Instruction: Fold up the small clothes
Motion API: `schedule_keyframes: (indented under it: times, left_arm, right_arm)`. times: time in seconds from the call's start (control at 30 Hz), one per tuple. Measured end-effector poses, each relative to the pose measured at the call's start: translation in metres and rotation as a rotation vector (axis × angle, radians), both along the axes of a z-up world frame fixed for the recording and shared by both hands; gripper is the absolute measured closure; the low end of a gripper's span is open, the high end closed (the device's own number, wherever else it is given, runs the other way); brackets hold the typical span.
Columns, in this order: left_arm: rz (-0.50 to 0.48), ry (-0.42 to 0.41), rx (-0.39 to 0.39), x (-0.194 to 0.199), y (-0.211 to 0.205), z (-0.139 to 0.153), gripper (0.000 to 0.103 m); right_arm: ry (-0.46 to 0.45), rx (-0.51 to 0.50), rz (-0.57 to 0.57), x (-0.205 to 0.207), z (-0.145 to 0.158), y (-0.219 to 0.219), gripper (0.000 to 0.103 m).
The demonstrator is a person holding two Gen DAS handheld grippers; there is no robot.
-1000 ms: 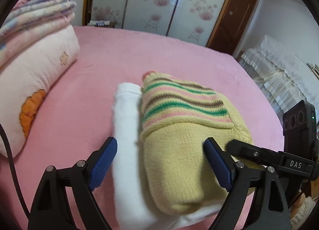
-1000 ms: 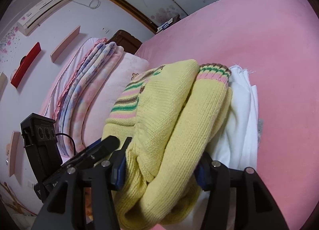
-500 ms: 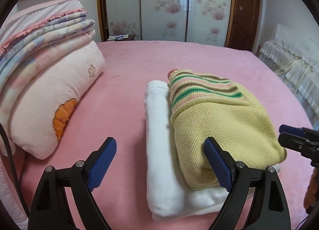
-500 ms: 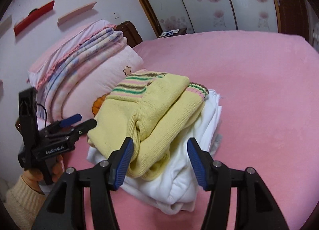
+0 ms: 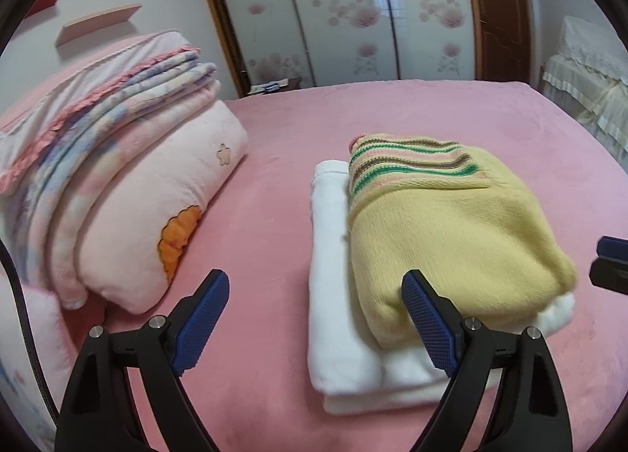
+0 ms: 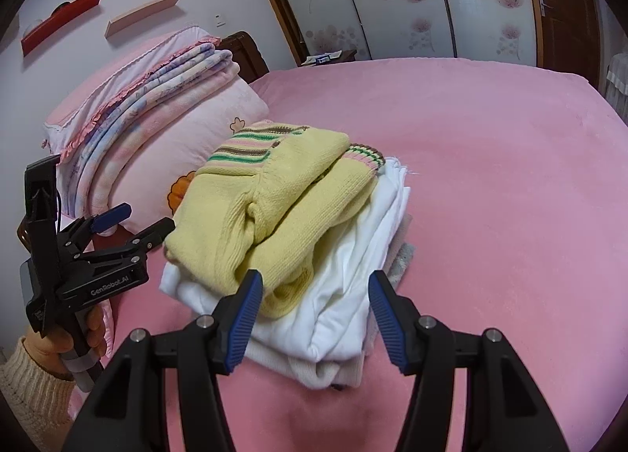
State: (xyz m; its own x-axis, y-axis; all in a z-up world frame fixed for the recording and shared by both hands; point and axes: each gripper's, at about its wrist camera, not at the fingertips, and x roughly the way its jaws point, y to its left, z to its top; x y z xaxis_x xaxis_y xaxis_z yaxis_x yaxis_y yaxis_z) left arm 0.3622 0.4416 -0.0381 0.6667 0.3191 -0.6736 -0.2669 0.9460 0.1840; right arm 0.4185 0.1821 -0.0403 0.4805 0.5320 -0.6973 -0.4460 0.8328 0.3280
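A: Looking over the pink bed (image 5: 392,122) first, then the stacked bedding and pillow (image 5: 157,193) off to the left.

B: Noting the yellow striped sweater (image 5: 451,232) lying folded on top of the folded white garment (image 5: 337,295), near the bed's middle.

A: Judging the fold as finished (2 items stacked, nothing loose showing).

B: Reading the left gripper (image 5: 314,326) as spread wide and empty, the right gripper (image 6: 314,318) as parted, gripping nothing, both hovering clear of the pile.

A: Needing next, probably, another garment fetched, or the pile squared up gently.
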Motion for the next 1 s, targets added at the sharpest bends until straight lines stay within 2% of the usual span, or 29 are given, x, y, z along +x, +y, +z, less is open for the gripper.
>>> schedule_keyframes:
  times: [0.07, 0.23, 0.33, 0.5, 0.77, 0.83, 0.9, 1.0]
  left_arm:
    - [-0.007, -0.007, -0.03, -0.016, -0.016, 0.008, 0.007]
    - [-0.043, -0.037, -0.069, -0.058, -0.071, 0.028, 0.006]
    - [-0.068, -0.077, -0.099, -0.085, -0.106, 0.041, 0.002]
    - [-0.096, -0.123, -0.119, -0.12, -0.162, 0.062, 0.002]
    - [-0.107, -0.2, -0.238, -0.173, -0.222, 0.093, 0.001]
    - [-0.108, -0.213, -0.245, -0.185, -0.234, 0.096, 0.001]
    - [-0.098, -0.183, -0.235, -0.195, -0.253, 0.096, 0.001]
    - [-0.101, -0.169, -0.242, -0.207, -0.276, 0.094, 0.001]
  right_arm:
    - [-0.032, -0.012, 0.005, -0.017, 0.012, -0.008, 0.046]
    - [-0.092, -0.045, 0.004, -0.067, 0.04, -0.039, 0.046]
    - [-0.105, -0.056, -0.016, -0.096, 0.052, -0.067, 0.046]
    - [-0.122, -0.077, -0.059, -0.134, 0.066, -0.114, 0.046]
    - [-0.17, -0.059, -0.112, -0.191, 0.089, -0.176, 0.046]
    - [-0.181, -0.057, -0.127, -0.207, 0.092, -0.19, 0.037]
    - [-0.191, -0.051, -0.144, -0.222, 0.094, -0.204, 0.03]
    - [-0.222, -0.062, -0.169, -0.24, 0.095, -0.223, 0.029]
